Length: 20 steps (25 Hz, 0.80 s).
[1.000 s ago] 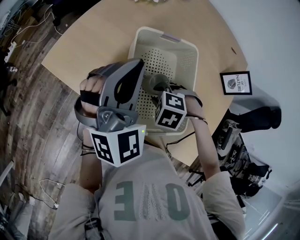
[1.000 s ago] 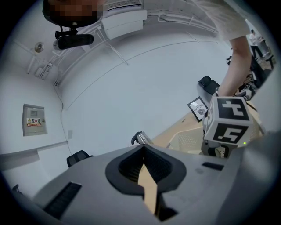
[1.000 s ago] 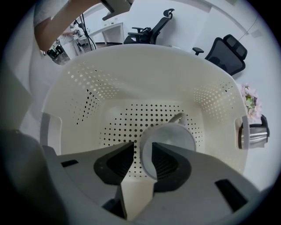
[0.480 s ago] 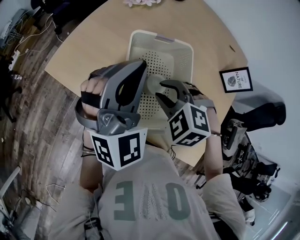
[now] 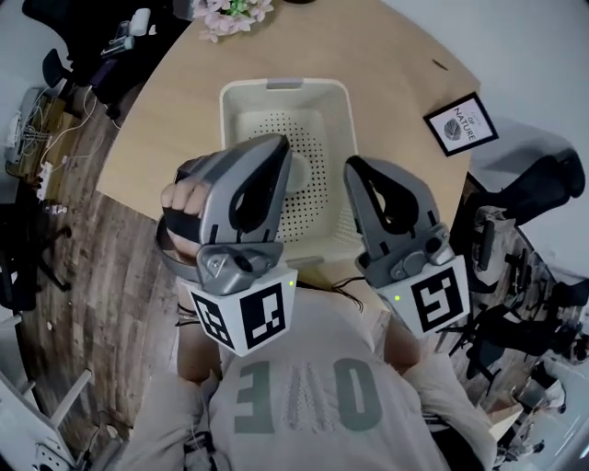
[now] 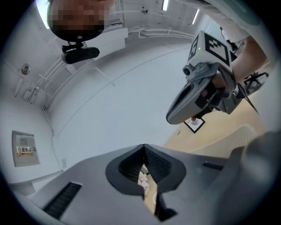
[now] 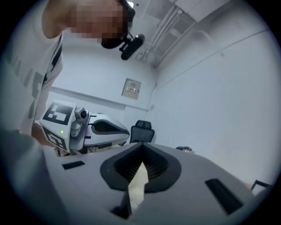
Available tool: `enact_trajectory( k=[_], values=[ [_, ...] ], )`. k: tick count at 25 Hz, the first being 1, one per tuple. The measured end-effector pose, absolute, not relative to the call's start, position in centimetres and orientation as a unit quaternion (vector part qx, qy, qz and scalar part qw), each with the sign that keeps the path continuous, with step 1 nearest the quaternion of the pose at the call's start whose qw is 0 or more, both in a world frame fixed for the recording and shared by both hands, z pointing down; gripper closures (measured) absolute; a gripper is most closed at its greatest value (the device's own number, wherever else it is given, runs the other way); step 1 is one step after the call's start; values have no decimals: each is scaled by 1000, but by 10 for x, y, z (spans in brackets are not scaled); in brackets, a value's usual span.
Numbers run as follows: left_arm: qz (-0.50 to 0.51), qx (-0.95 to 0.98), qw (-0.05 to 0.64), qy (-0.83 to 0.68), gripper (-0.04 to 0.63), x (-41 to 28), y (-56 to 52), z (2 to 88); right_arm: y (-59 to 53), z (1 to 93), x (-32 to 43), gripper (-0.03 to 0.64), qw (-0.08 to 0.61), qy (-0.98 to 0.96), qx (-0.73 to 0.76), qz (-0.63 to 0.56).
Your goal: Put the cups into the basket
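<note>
The cream perforated basket [image 5: 237,101] stands on the round wooden table [image 5: 161,110]. No cup shows in any view; the basket's near end is hidden behind the grippers. Both grippers are held high, close to my head, above the basket's near edge. My left gripper [image 5: 274,147] is shut with nothing in it, its jaws meeting at the tip [image 6: 144,148]. My right gripper [image 5: 355,167] is shut and empty too [image 7: 141,151]. Each gripper shows in the other's view: the right gripper [image 6: 172,117] and the left gripper [image 7: 126,131]. A sliver of basket [image 7: 137,186] shows through the right jaws' notch.
A small framed picture [image 5: 460,122] stands on the table at the right. Pink flowers [image 5: 230,13] sit at the far edge. The table's edge curves near on the left, with wooden floor and cables [image 5: 55,175] beyond. An office chair [image 5: 543,184] stands at the right.
The right gripper has lifted out of the basket toward me and its jaws have shut. The grey cup seen beside it earlier is out of view. The left gripper has hardly moved.
</note>
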<state>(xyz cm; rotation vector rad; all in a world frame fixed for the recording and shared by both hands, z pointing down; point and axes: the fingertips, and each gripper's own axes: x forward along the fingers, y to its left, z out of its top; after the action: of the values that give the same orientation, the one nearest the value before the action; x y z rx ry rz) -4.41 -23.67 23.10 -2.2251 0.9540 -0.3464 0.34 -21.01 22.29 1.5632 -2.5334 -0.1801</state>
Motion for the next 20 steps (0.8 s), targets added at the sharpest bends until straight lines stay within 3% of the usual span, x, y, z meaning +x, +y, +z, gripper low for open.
enact_trajectory(
  k=[4,12,20],
  values=[
    [-137,-853,347,364,586,-32,-232,226,-197,221,29,618,55,-810,576,-94],
    [-132,-852,368,349,586,-15,-221,214,-198,251,54,618,26,-787,616,-33],
    [-129,-852,372,345,586,-12,-221,210,-198,254,60,618,33,-778,626,-33]
  ],
)
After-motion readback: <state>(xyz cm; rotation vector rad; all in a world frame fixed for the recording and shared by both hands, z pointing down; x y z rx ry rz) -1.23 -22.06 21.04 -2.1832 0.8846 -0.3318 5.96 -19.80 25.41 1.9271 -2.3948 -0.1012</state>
